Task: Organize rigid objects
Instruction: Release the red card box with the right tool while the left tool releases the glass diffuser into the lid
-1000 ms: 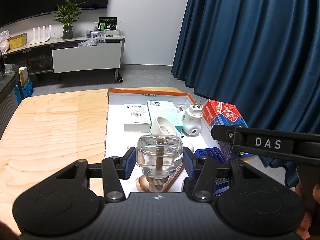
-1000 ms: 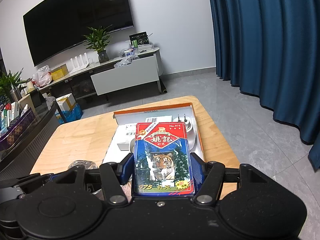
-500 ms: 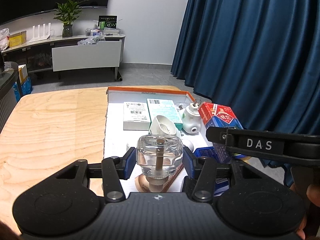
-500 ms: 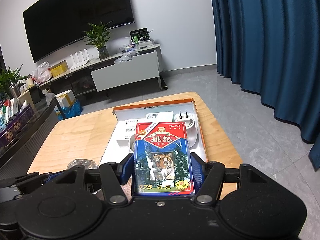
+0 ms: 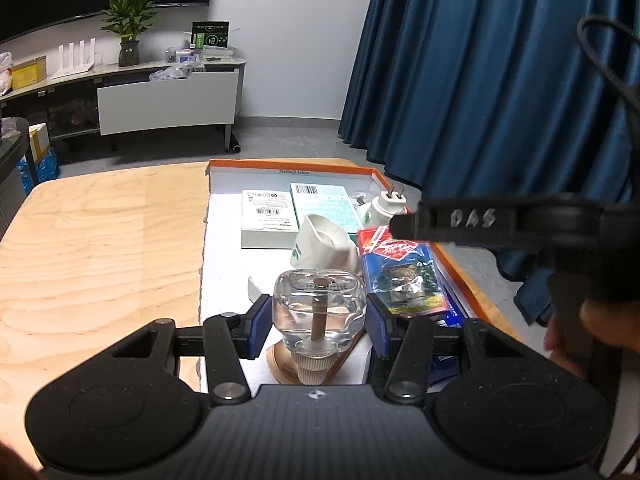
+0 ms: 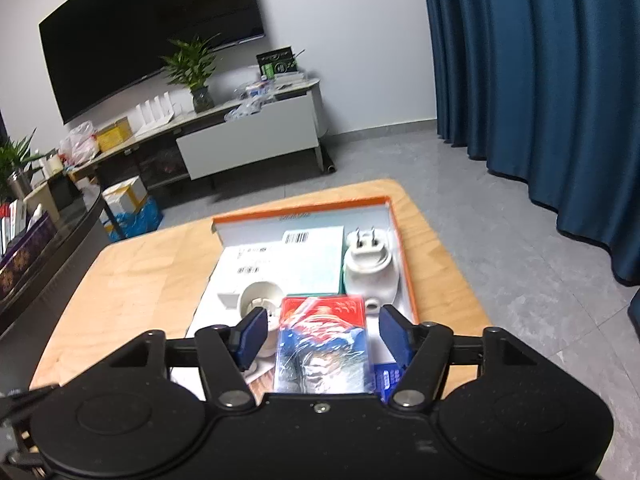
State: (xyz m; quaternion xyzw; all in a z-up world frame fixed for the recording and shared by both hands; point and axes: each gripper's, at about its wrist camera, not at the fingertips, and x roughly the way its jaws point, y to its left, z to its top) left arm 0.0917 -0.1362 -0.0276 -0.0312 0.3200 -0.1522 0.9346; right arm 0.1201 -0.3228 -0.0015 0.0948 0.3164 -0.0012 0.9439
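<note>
My left gripper [image 5: 318, 326] is shut on a clear glass bottle [image 5: 320, 312] with a brown wick, held above the near end of the orange-rimmed white tray [image 5: 288, 164]. My right gripper [image 6: 323, 336] is open, its blue pads standing apart from the red and blue playing-card pack [image 6: 322, 350], which lies in the tray on the right side. The pack also shows in the left wrist view [image 5: 404, 272], below the right gripper's body [image 5: 500, 220]. The tray [image 6: 304, 210] holds a white plug-in device [image 6: 370, 268], a white cap [image 6: 260, 298] and two flat boxes [image 6: 288, 256].
The tray sits on a wooden table [image 5: 100, 240] whose right edge [image 6: 440, 248] is close to the tray. Blue curtains [image 5: 480, 80] hang to the right. A TV cabinet [image 6: 248, 144] stands beyond the table.
My right gripper has come down over the tray, opened and let go of the card pack, which now lies flat in the tray. My left gripper still holds the glass bottle.
</note>
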